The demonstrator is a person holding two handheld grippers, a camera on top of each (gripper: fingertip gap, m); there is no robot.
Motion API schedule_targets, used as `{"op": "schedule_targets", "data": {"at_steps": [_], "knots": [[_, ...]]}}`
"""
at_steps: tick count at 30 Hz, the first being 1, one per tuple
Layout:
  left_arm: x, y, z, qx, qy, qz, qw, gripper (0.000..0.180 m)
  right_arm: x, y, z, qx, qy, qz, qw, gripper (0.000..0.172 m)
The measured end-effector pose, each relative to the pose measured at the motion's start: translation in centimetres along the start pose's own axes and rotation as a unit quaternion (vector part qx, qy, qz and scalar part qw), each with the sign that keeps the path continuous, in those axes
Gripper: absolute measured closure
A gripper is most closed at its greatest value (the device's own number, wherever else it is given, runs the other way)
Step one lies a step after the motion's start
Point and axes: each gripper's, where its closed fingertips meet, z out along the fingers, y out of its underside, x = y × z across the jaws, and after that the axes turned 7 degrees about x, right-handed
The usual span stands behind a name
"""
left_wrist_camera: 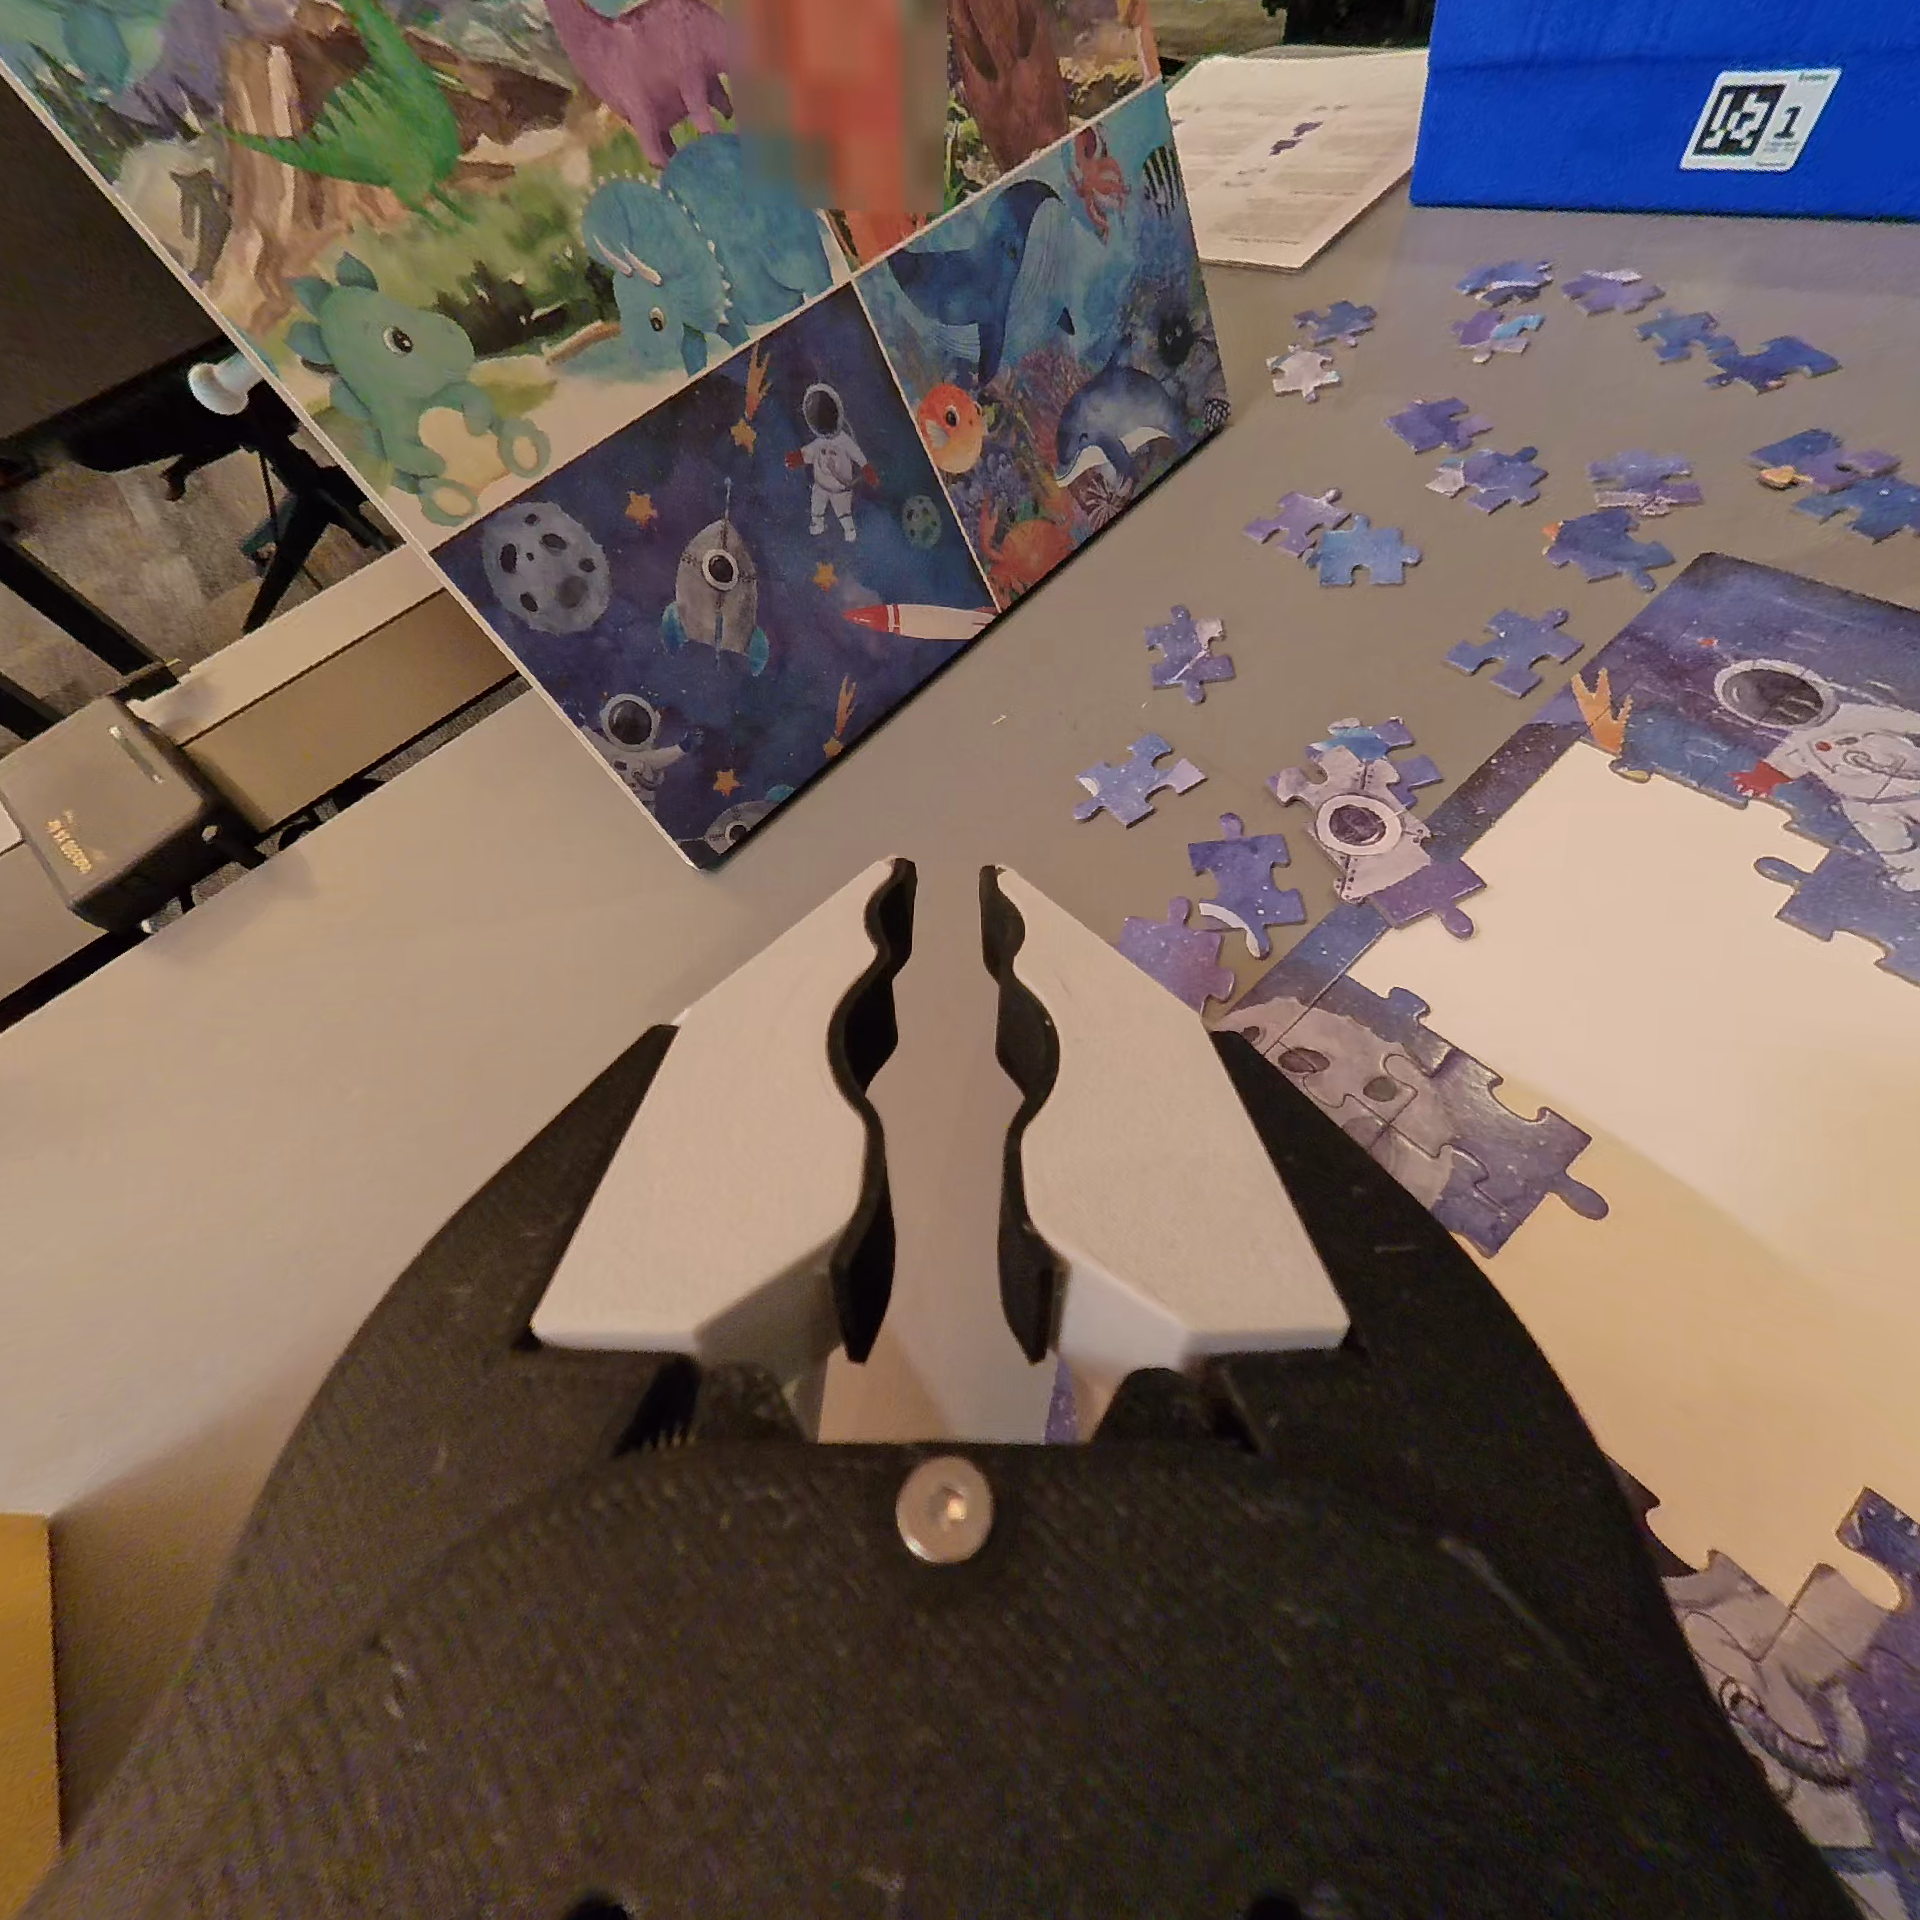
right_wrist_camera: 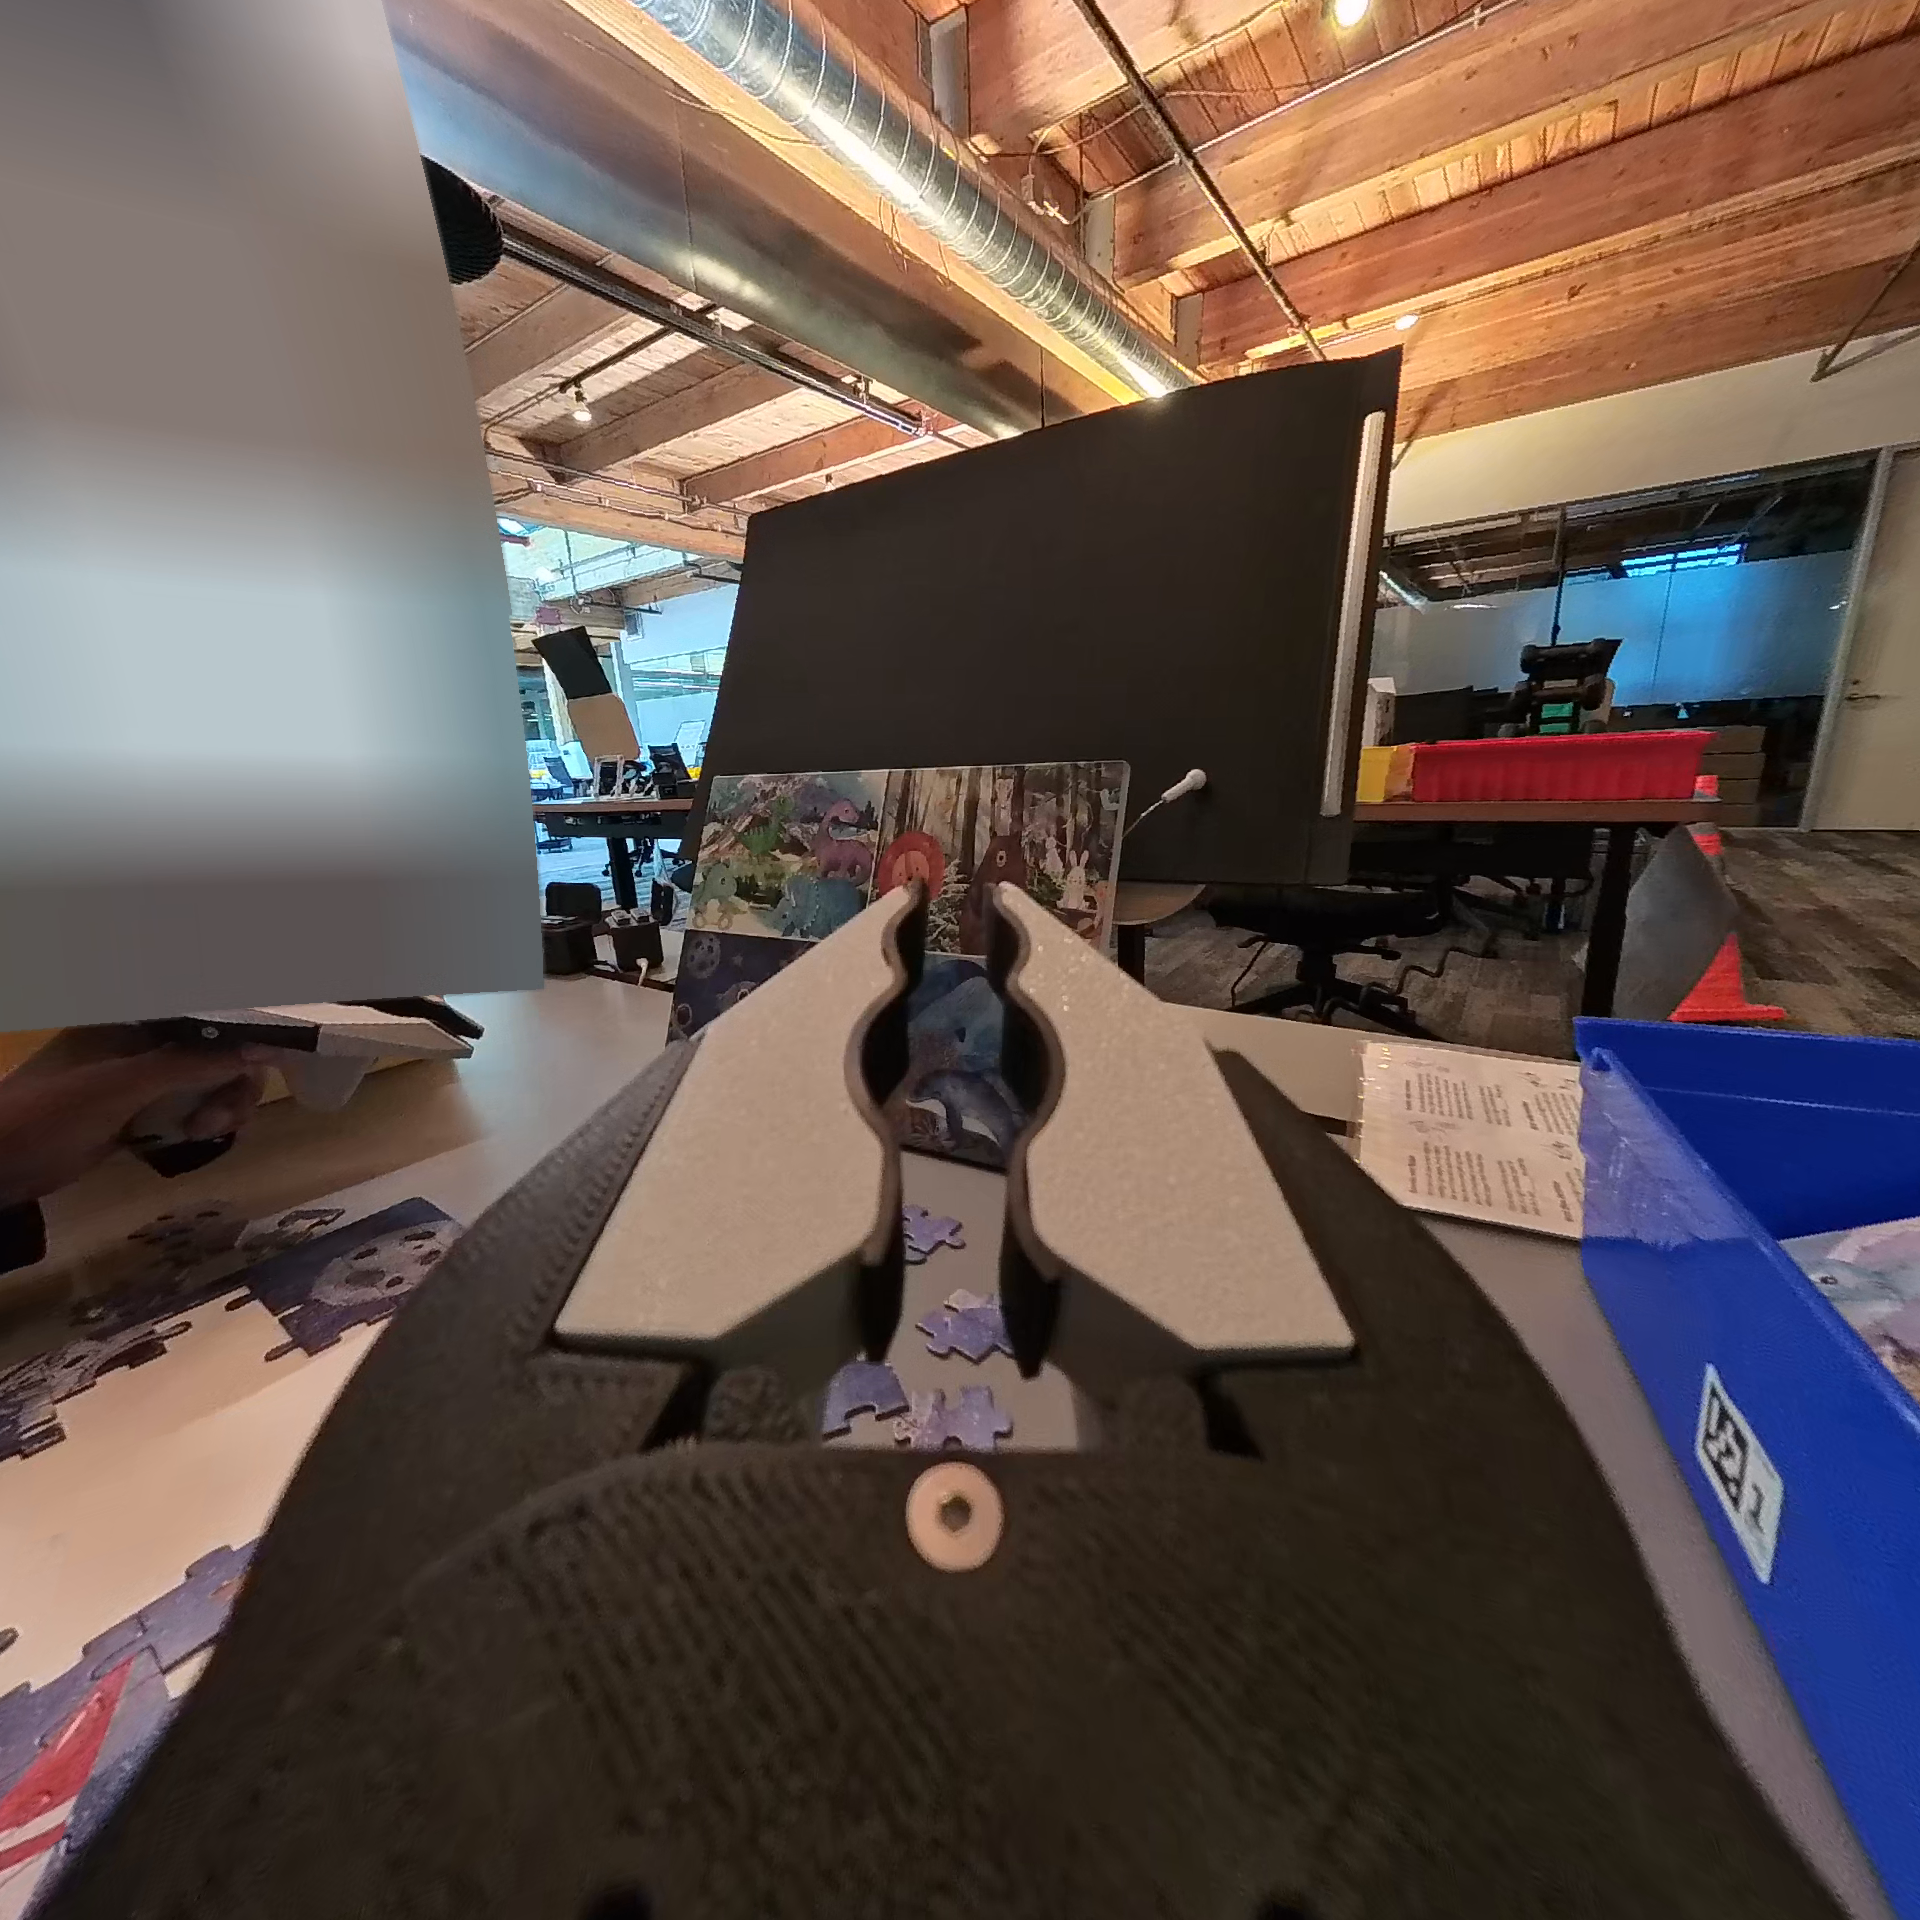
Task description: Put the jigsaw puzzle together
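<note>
- Left wrist view: the left gripper [left_wrist_camera: 948, 883] hovers over the grey table [left_wrist_camera: 312, 1039], jaws slightly parted and bare, beside loose puzzle pieces [left_wrist_camera: 1242, 878] and the half-built puzzle [left_wrist_camera: 1558, 987].
- Right wrist view: the right gripper [right_wrist_camera: 958, 906] is raised toward the picture board [right_wrist_camera: 904, 831], narrowly parted, gripping nothing; a blue bin [right_wrist_camera: 1766, 1299] sits right.

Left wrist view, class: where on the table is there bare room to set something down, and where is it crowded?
Bare table lies left of the tongs, below the picture board. A narrow strip runs between board and loose pieces. Crowded: the right, with pieces and the part-built puzzle.
</note>
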Motion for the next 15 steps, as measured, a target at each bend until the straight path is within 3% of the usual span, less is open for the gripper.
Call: {"op": "schedule_targets", "data": {"at_steps": [15], "knots": [[0.07, 0.20, 0.12, -0.004, 0.000, 0.001, 1.000, 0.168, 0.06, 0.27, 0.10, -0.005, -0.001, 0.006, 1.000, 0.161]]}}
